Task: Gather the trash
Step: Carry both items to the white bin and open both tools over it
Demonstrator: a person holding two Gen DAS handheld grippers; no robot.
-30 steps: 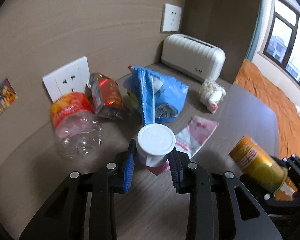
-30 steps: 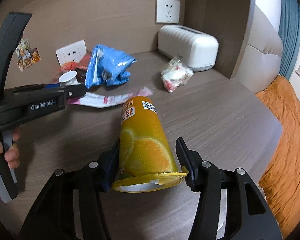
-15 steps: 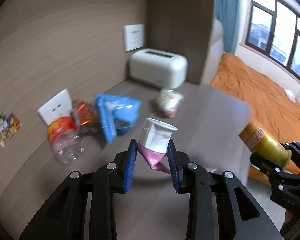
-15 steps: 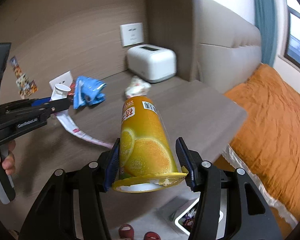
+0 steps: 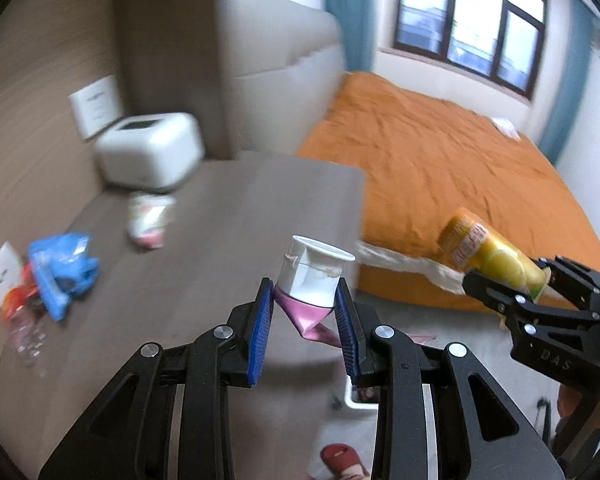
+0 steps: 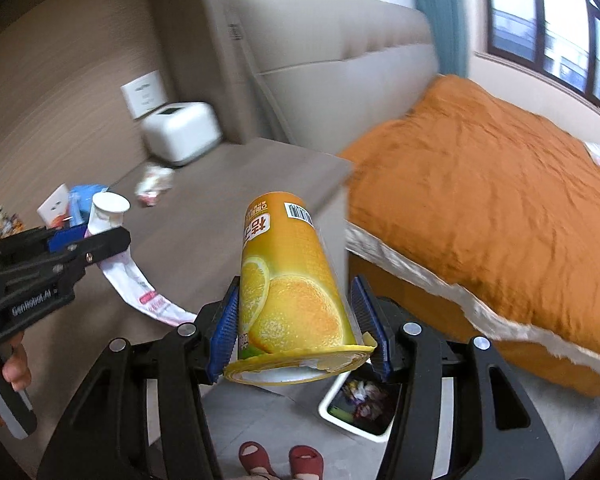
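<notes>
The left gripper (image 5: 305, 312) is pinching a small white cup (image 5: 314, 274) together with a pink wrapper (image 5: 306, 318) that hangs under it; the blue pads press on both sides of the cup. The right gripper (image 6: 304, 320) is pinching an orange can (image 6: 290, 276) near its open lower rim, and the long axis of the can runs up and away from the tongs, a little tilted to the left of the frame.

The relation that matters now is where the bin lies from each load. In the right wrist view the white bin (image 6: 358, 420) is at the lower middle of the frame, partly hidden behind the right finger, directly below and a little right of the can's rim. In the left wrist view only a corner of the bin (image 5: 360, 402) shows under the right finger, lower and to the right of the cup. So I judge the can is nearer to the bin than the cup, and the right hand should release first.

The other trash, a blue bag (image 5: 62, 272) and a clear bottle (image 5: 22, 330), lies on the table (image 5: 220, 216) at the left side of the frame, well apart from both grippers.
</notes>
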